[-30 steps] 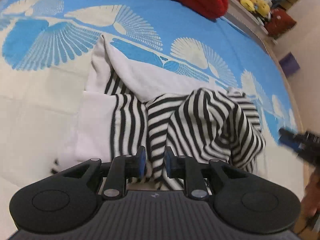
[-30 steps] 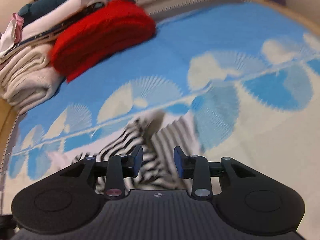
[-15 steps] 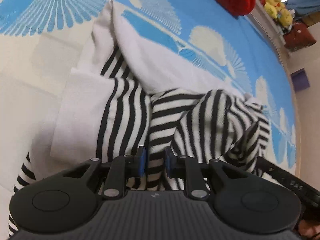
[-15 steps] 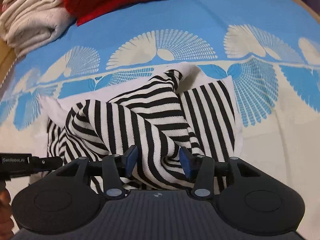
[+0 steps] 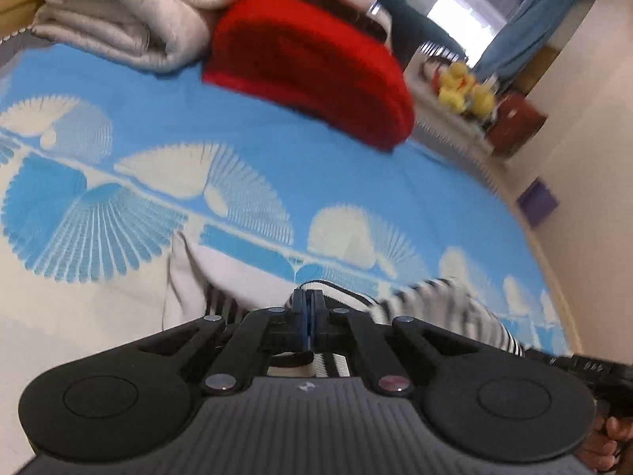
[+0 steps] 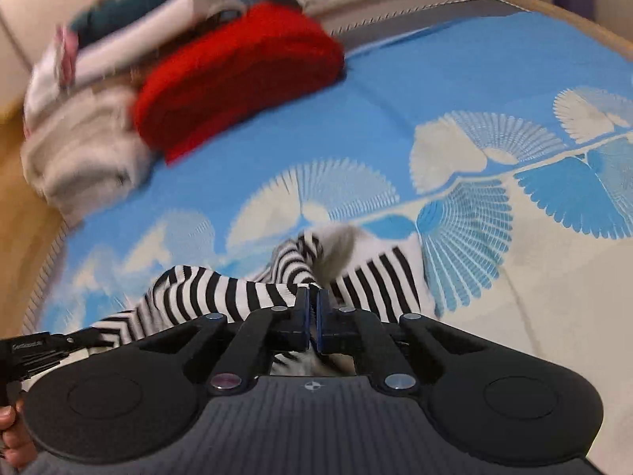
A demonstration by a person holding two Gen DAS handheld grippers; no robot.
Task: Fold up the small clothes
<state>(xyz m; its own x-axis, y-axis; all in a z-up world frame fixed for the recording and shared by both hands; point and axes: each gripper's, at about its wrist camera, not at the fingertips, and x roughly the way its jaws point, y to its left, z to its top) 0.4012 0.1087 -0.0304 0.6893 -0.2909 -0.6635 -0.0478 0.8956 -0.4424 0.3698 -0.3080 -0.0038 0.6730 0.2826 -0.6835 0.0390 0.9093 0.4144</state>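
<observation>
A black-and-white striped small garment point(image 5: 455, 306) with a white part lies crumpled on the blue patterned bedspread point(image 5: 277, 146). My left gripper point(image 5: 307, 308) has its jaws closing tight, pads pinching a striped fold at the garment's near edge. In the right wrist view the striped garment point(image 6: 221, 297) stretches leftward from my right gripper point(image 6: 312, 306), whose jaws are closing tight on another fold. The left gripper point(image 6: 35, 350) shows at that view's left edge, and the right gripper point(image 5: 573, 364) at the left view's right edge. Most of the garment is hidden under the gripper bodies.
A folded red knit point(image 5: 308, 63) and stacked beige towels point(image 5: 118, 12) sit at the far end of the bedspread point(image 6: 395, 99). Yellow plush toys point(image 5: 463, 87) rest on a shelf beyond. A person's hand point(image 5: 609, 439) holds the right gripper.
Both grippers went from open above the striped garment to shut on folds of it. Both views have tilted upward, now showing the far stacks, and the cloth is pulled up between the grippers.
</observation>
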